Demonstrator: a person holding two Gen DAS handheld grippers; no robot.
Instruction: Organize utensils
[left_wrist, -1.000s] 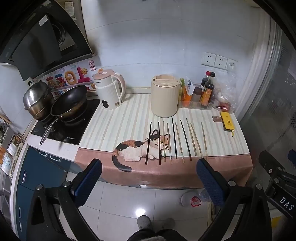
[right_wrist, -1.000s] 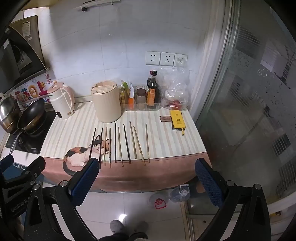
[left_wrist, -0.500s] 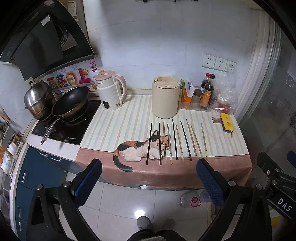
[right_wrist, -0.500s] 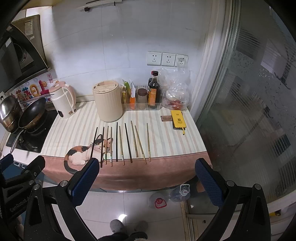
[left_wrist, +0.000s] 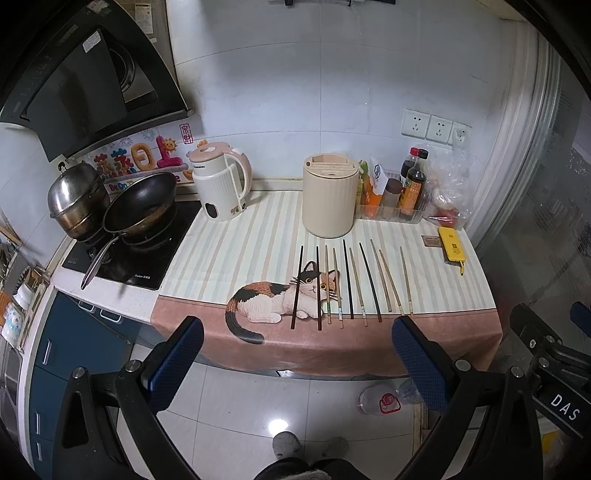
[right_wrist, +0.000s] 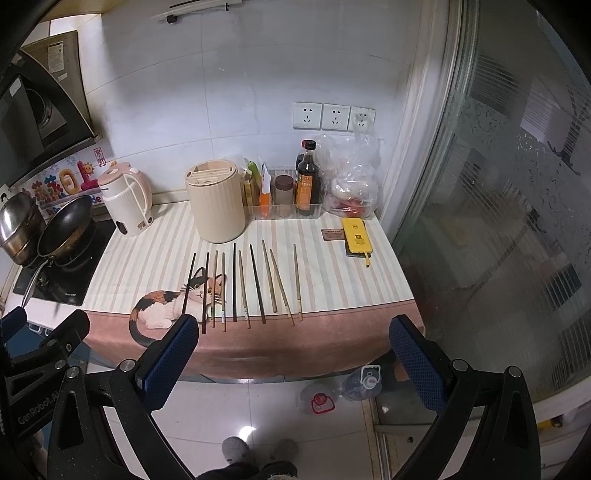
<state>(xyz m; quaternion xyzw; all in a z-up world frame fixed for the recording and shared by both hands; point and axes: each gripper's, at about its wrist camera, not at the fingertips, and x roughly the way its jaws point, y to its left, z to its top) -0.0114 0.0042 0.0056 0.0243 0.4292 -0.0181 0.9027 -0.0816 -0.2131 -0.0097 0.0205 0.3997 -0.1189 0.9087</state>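
Note:
Several chopsticks (left_wrist: 347, 284) lie side by side on the striped counter mat, some dark, some pale; they also show in the right wrist view (right_wrist: 243, 286). A beige ribbed utensil holder (left_wrist: 330, 201) with slots in its top stands behind them, also in the right wrist view (right_wrist: 216, 202). My left gripper (left_wrist: 295, 356) is open and empty, held in front of the counter's edge. My right gripper (right_wrist: 291, 354) is open and empty too, level with it to the right.
A pink-white kettle (left_wrist: 221, 184), a wok (left_wrist: 142, 203) and a steel pot (left_wrist: 75, 195) stand on the left. A tray of sauce bottles (left_wrist: 402, 192), a plastic bag (right_wrist: 351, 184) and a yellow phone (left_wrist: 451, 245) are on the right. A glass door (right_wrist: 498, 221) bounds the right side.
Both grippers have moved slightly up and toward the counter, so the counter sits a little lower in view. Nothing on the counter has moved.

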